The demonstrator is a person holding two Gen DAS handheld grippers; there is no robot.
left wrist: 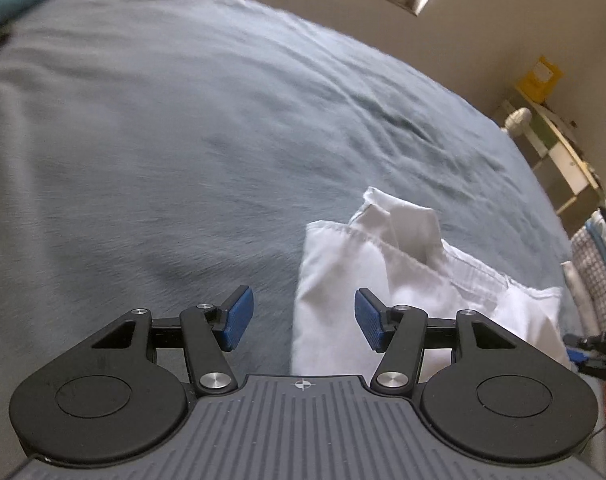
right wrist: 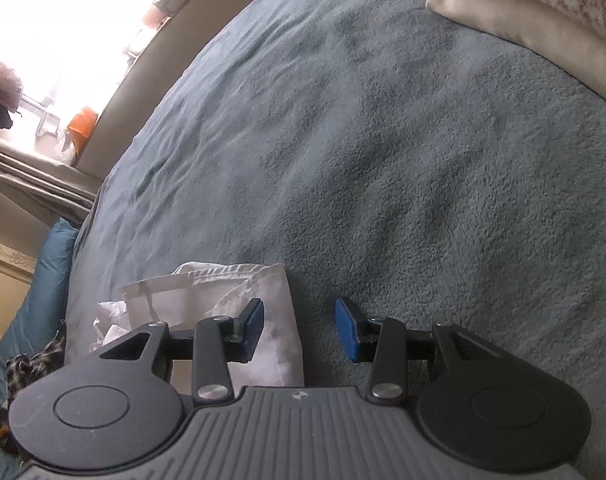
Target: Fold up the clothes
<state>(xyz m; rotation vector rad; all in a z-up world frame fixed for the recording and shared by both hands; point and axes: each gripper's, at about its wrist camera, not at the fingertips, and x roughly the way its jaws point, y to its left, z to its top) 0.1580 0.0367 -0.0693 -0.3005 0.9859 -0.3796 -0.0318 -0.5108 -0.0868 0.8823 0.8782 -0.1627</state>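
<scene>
A folded white garment (left wrist: pixel 387 280) lies on the grey-blue blanket (left wrist: pixel 183 140) that covers the bed. In the left wrist view my left gripper (left wrist: pixel 303 322) is open above the garment's left edge, nothing between its blue pads (left wrist: pixel 239 316). The right gripper's tip (left wrist: pixel 591 354) shows at the frame's right edge, beside the garment. In the right wrist view my right gripper (right wrist: pixel 299 332) is open over the right edge of the white garment (right wrist: pixel 223 304), its left pad above the cloth and its right pad (right wrist: pixel 349 330) above the blanket (right wrist: pixel 383 140).
A stack of folded clothes (left wrist: pixel 595 264) sits at the right, seen also as a cream and patterned pile (right wrist: pixel 543 12). A checked cloth (right wrist: pixel 31 364) and blue bedding (right wrist: pixel 43 280) lie past the bed's left edge. A wall, shelves (left wrist: pixel 555 152) and a bright window (right wrist: pixel 55 20) surround the bed.
</scene>
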